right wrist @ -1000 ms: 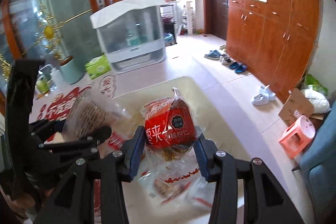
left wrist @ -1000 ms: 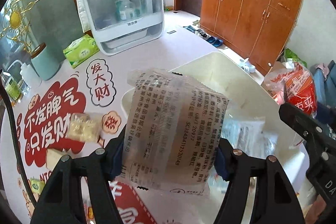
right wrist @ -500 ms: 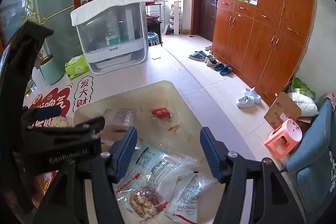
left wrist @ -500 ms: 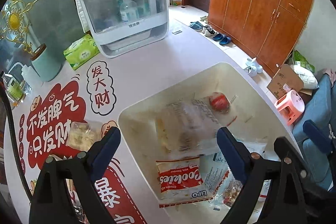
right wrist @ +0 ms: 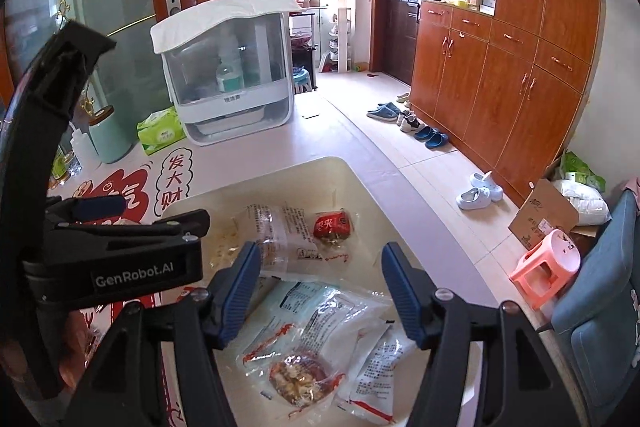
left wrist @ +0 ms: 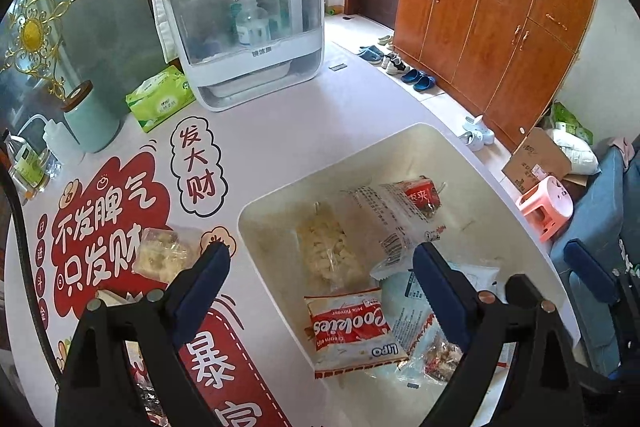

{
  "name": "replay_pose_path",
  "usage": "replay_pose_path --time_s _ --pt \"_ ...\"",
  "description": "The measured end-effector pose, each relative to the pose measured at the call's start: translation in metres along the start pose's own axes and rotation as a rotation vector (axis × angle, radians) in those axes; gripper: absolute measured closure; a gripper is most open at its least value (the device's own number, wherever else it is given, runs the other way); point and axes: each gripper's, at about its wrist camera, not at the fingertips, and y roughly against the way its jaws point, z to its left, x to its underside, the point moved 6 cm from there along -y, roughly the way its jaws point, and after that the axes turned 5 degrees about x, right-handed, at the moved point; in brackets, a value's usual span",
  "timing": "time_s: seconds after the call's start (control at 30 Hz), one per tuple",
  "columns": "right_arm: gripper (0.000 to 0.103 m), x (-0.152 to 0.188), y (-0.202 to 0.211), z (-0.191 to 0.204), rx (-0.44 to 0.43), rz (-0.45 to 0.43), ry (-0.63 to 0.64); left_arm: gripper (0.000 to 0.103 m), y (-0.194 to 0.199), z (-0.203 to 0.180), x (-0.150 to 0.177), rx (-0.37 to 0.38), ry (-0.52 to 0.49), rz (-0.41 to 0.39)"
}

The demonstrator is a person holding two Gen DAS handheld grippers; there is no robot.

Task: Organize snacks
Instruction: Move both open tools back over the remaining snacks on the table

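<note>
Hovering over the table [left wrist: 288, 131], the left gripper [left wrist: 320, 267] has its blue-padded fingers spread wide with nothing between them. Farthest left on the tabletop stand a squeeze bottle [left wrist: 54, 139] and a teal canister [left wrist: 90, 121] with a wooden lid, then a green tissue pack [left wrist: 158, 97] just beside a white lidded cabinet [left wrist: 244, 23] with bottles inside. On the red printed mat [left wrist: 100, 227], a clear snack pack [left wrist: 164, 255] of pale pieces lies outside the bin, close to the left finger. To its right sits the cream bin [left wrist: 404, 143], holding the other snacks: a clear bag of pale pieces [left wrist: 324, 251], a long clear packet with printed text [left wrist: 384, 215] whose far end lies against a small red packet [left wrist: 422, 193], a red and white Cookies pack [left wrist: 352, 331] nearer the camera, and more clear wrappers partly hidden behind the right finger. From the right wrist view, the right gripper [right wrist: 320, 287] also hangs over the bin [right wrist: 360, 179], released and empty, with the left tool's black body at the left edge. Between and below its fingers lie a pale blue printed bag [right wrist: 312, 311], a clear pack of brown nutty pieces [right wrist: 298, 379] and a white sachet [right wrist: 376, 371]; the red packet [right wrist: 332, 225] sits farther back. Beyond the table's right edge, shoes line the wooden cupboards [right wrist: 500, 67], and a pink stool [right wrist: 548, 267] stands on the floor.
</note>
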Motion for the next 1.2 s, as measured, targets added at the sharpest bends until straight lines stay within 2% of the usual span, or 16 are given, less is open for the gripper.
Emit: replay_pose_path --time_s 0.33,0.6,0.73,0.97,1.1,1.2 --pt "0.039 0.018 0.015 0.013 -0.043 0.022 -0.005 0.011 0.036 0.005 0.021 0.011 -0.027 -0.043" --pt "0.039 0.045 0.040 0.029 -0.108 0.053 -0.021 0.007 0.074 0.042 0.072 -0.018 -0.020 -0.069" --pt "0.039 0.060 0.050 0.049 -0.138 0.077 0.011 0.007 0.088 0.075 0.103 -0.051 0.001 -0.050" --pt "0.039 0.070 0.062 0.099 -0.184 0.079 0.110 0.007 0.113 0.158 0.150 -0.157 0.051 -0.010" --pt "0.039 0.071 0.064 0.140 -0.244 0.089 0.186 0.007 0.124 0.212 0.172 -0.237 0.028 0.008" --pt "0.039 0.071 0.061 0.176 -0.289 0.096 0.262 0.007 0.121 0.252 0.186 -0.263 0.000 0.053"
